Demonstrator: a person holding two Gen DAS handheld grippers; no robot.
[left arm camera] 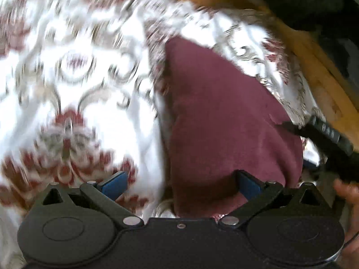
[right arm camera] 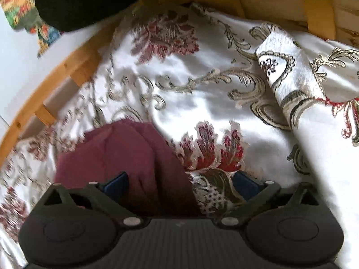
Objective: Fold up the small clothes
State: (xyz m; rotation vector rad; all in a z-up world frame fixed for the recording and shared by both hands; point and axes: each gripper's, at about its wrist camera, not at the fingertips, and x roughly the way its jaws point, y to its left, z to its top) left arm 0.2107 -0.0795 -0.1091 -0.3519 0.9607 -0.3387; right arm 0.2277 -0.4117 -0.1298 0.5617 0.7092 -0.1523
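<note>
A small maroon garment (left arm camera: 222,116) lies folded on a white bedspread with a red and grey floral pattern (left arm camera: 78,78). My left gripper (left arm camera: 181,185) is open, its blue pads wide apart, with the near end of the garment between them. In the right wrist view the maroon garment (right arm camera: 125,154) lies at lower left on the bedspread (right arm camera: 202,94). My right gripper (right arm camera: 181,185) is open, over the garment's right edge. The right gripper's black body (left arm camera: 329,139) shows at the right of the left wrist view, beside the garment. Both views are blurred by motion.
A wooden bed frame (right arm camera: 56,76) curves along the bedspread's edge, also in the left wrist view (left arm camera: 318,74). A dark cloth (right arm camera: 85,2) lies at the top left. A raised fold of the bedspread (right arm camera: 289,76) runs at the right. A hand (left arm camera: 350,201) shows at the right edge.
</note>
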